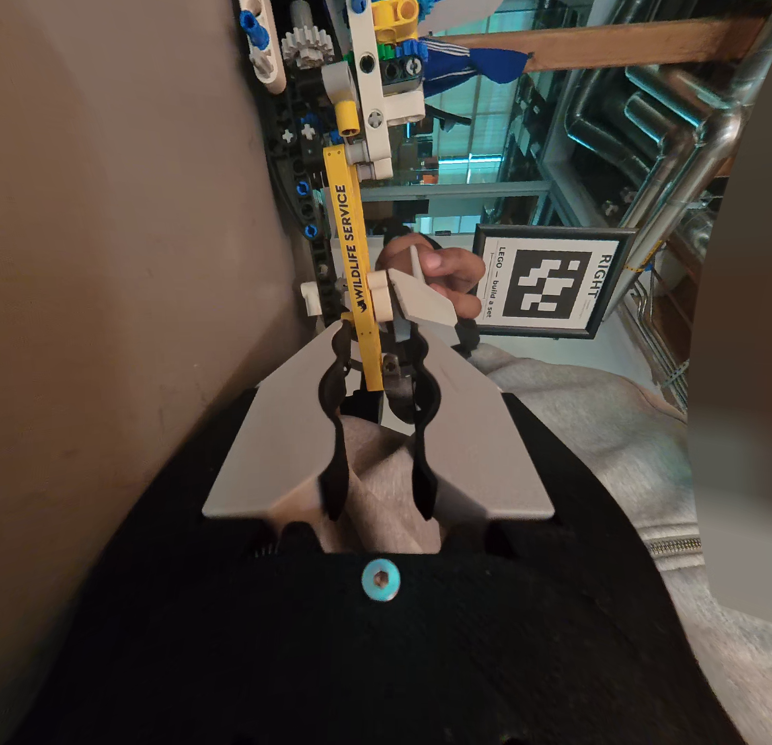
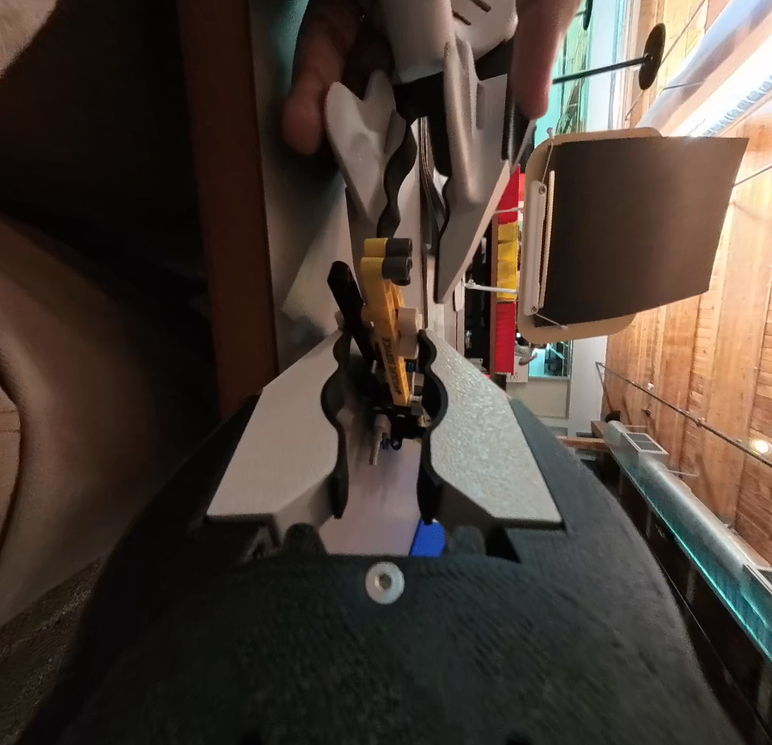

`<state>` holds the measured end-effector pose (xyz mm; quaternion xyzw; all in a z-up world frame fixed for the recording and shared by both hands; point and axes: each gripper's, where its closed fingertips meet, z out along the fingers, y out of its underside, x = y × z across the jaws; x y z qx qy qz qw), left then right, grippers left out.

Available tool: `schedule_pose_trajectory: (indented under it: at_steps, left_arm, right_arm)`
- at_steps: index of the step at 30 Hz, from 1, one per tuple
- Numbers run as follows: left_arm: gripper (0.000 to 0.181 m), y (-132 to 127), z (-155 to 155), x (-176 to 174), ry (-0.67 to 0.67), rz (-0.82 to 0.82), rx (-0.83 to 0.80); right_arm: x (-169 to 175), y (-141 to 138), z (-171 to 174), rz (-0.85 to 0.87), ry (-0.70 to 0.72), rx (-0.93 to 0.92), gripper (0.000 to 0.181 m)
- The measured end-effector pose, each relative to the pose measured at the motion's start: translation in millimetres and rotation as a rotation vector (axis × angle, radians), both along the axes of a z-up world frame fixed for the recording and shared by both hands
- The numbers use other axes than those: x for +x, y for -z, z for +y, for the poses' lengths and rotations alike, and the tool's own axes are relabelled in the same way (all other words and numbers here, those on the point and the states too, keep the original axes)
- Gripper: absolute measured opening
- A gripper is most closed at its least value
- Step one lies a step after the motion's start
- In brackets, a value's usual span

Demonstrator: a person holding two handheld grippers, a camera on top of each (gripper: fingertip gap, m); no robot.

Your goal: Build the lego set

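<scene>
Here, mid-assembly, the left hand-held gripper is clamped on the near end of the lego model's yellow beam, holding the build aloft. The right hand-held gripper, closed about the same beam, holds a cream connector against it; next, seemingly, comes a firm, aligned push.
</scene>
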<state>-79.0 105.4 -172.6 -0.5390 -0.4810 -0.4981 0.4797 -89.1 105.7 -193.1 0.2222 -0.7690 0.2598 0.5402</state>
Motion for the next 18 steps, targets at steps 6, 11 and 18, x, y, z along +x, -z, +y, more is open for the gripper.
schedule_pose_trajectory:
  at_steps: [6, 11, 18]
  left_arm:
    - [0.017, 7, 1, 0, -0.013, 0.009, -0.055]
    - [0.015, 10, 1, 0, -0.025, 0.020, -0.077]
    - [0.015, 11, 2, 0, -0.034, 0.029, -0.090]
  right_arm:
    - [0, 4, 0, 0.057, 0.034, 0.021, 0.031]
    - [-1, 5, 0, 0.089, 0.046, 0.024, 0.031]
    - [-4, 2, -2, 0.097, 0.039, 0.015, 0.030]
